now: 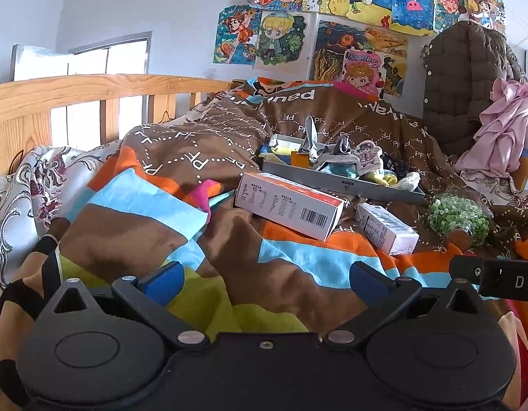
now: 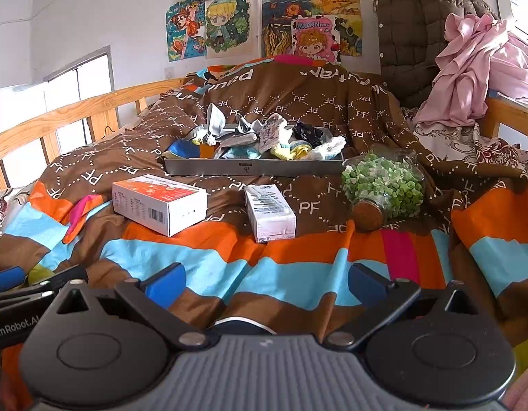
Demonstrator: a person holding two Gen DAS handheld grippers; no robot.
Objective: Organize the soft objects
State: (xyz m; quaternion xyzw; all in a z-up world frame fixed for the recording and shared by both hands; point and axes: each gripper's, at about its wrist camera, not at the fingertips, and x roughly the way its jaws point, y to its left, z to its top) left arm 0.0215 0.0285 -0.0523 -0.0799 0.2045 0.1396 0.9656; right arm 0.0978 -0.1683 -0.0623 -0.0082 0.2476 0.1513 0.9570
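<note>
A grey tray [image 2: 253, 167] sits on the quilt-covered bed, filled with several small soft items: socks and cloth pieces [image 2: 264, 137]. It also shows in the left wrist view [image 1: 339, 179], with the soft items [image 1: 349, 159] piled inside. My left gripper [image 1: 267, 282] is open and empty, low over the striped quilt, well short of the tray. My right gripper [image 2: 267, 282] is open and empty too, over the quilt's near edge in front of the boxes.
An orange-and-white box [image 2: 159, 203], a small white carton [image 2: 270, 212] and a tipped jar of green pieces [image 2: 383, 185] lie before the tray. A pink garment [image 2: 469, 68] and brown quilted coat [image 2: 417, 27] hang at right. A wooden rail [image 1: 75, 92] borders the left.
</note>
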